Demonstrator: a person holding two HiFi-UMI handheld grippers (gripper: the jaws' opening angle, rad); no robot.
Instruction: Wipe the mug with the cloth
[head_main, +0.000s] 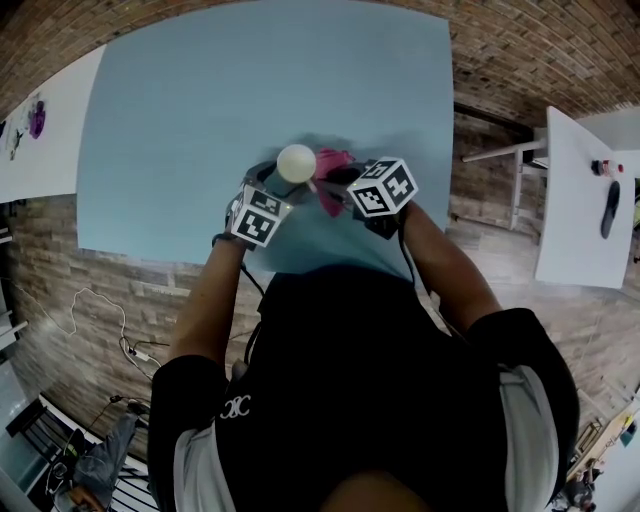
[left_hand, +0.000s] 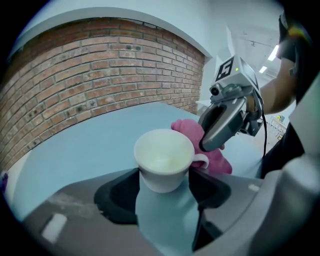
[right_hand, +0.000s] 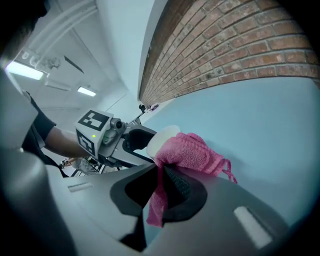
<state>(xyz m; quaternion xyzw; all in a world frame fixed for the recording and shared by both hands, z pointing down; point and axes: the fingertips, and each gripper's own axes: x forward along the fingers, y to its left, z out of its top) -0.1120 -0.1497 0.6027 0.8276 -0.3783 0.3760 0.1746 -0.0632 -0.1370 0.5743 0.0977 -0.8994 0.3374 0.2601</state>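
Two marker cubes, one (head_main: 258, 215) on each tool, carry black-and-white square patterns. They are the only print that shows, and it holds no words. The left tongs (left_hand: 165, 176) stand partly open, and their two jaws press on opposite sides of the lower body of a white mug (left_hand: 164, 157), gripping it. The mug is over the near middle of the pale blue bench (head_main: 200, 120), just ahead of the person. Whether its base touches the surface cannot be told. Its axis runs nearly upright with the open mouth facing up, and its handle points right, toward the cloth. A pink terry cloth (left_hand: 220, 161) is bunched against the handle side of the mug, touching it. The right tongs (right_hand: 167, 171) are clamped on this cloth. The wad sits at the jaw tips, and a loose fold hangs down between the jaws.
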